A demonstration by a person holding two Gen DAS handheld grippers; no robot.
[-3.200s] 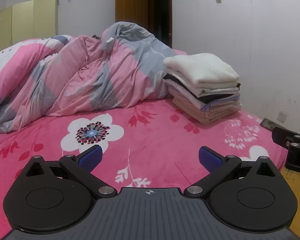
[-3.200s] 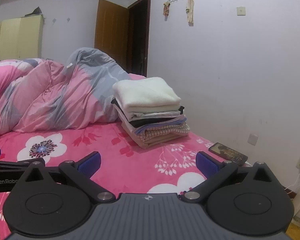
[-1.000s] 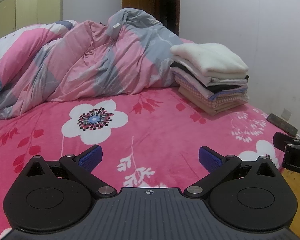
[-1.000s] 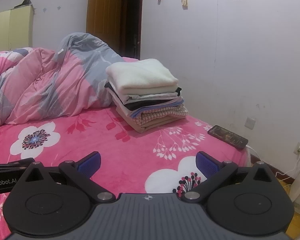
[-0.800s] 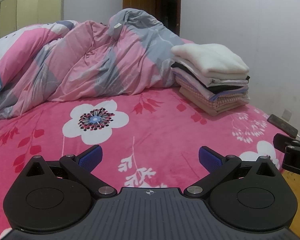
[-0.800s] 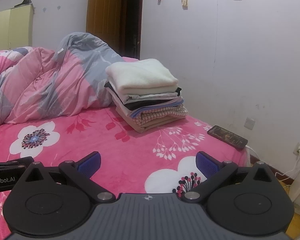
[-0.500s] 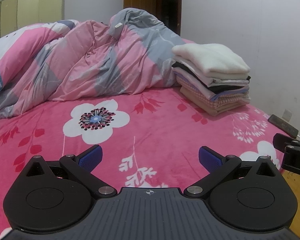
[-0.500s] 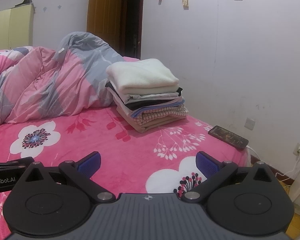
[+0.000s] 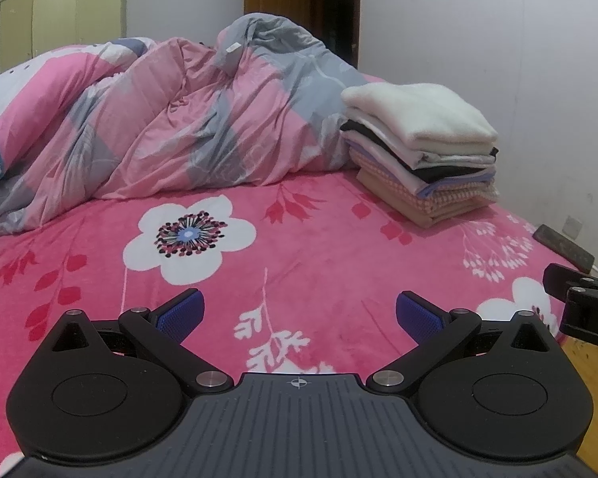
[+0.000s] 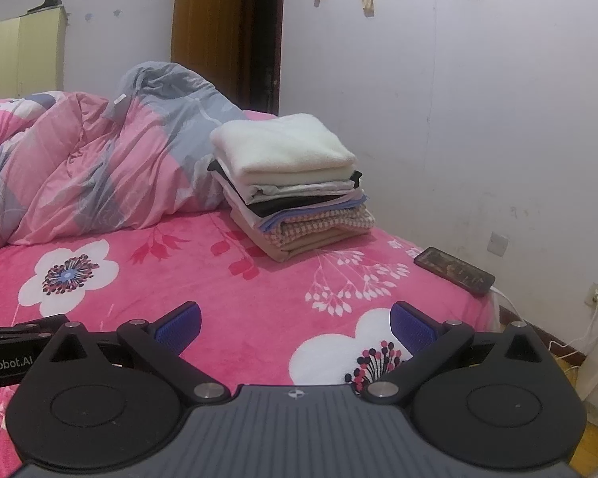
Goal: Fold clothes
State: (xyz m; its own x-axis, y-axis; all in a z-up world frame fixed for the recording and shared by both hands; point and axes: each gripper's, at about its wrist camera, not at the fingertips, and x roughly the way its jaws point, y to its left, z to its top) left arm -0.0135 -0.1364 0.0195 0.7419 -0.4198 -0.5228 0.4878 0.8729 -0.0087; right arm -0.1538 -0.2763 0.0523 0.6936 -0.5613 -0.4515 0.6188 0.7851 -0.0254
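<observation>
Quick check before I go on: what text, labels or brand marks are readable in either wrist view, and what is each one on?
"enRobot.AI", cut off at the frame edge, white on the left tongs' black body in the right wrist view.
"DA", also cut off, white on the right tongs' black body in the left wrist view.
Small white tag on the quilt: too small to read.
Phone screen: blurred.
Stack of folded clothes: no text visible.

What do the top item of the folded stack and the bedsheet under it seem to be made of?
The cream top item looks like thick fleece or terry: a fuzzy, matte nap and soft rounded fold edges. The pink floral bedsheet looks like short-pile plush or velvety fleece, with a faint sheen and brushed shading. Fibre content cannot be told from either view.
</observation>
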